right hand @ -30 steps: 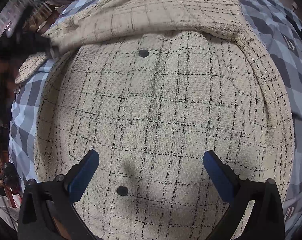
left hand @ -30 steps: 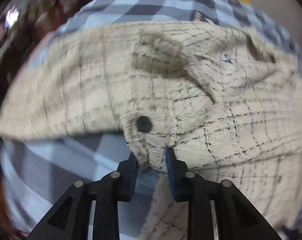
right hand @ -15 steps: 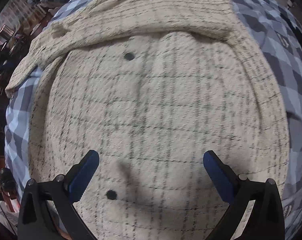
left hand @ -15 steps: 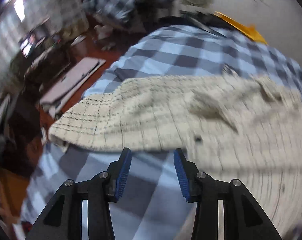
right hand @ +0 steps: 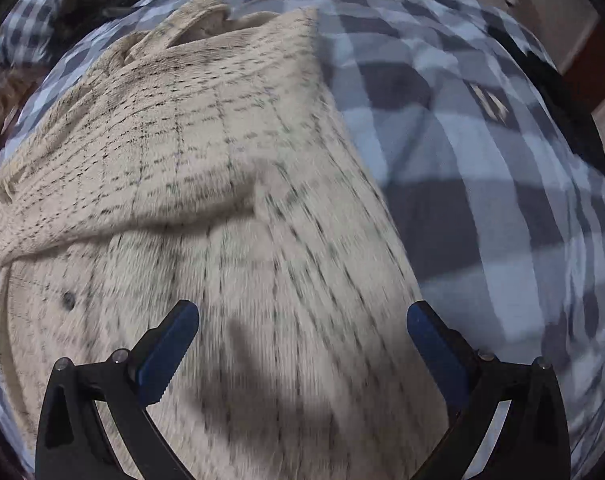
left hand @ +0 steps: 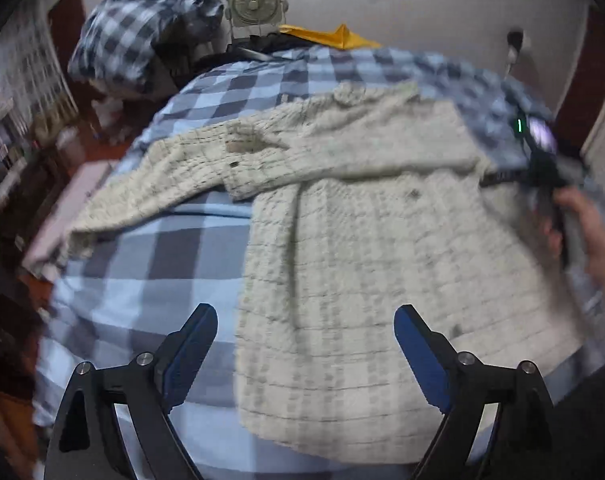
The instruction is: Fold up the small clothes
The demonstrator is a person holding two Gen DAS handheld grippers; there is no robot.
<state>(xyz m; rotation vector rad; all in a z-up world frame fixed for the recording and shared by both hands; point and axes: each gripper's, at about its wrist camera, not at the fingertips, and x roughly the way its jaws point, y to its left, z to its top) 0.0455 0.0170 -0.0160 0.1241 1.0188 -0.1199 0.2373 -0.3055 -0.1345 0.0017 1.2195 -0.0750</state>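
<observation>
A cream jacket with a thin black grid lies flat on a blue checked bedspread. One sleeve is folded across the chest and reaches out to the left. My left gripper is open and empty, raised above the jacket's lower left edge. My right gripper is open and empty, hovering over the jacket's body near its right edge. The right gripper also shows in the left wrist view, held by a hand at the jacket's right side.
A pile of checked bedding and a small fan stand at the head of the bed. A yellow cloth lies behind the bedspread. The bed's left edge drops to a dark red floor with clutter.
My left gripper let go of the jacket's edge, opened wide and pulled back and up. My right gripper stayed open and shifted toward the jacket's right edge.
</observation>
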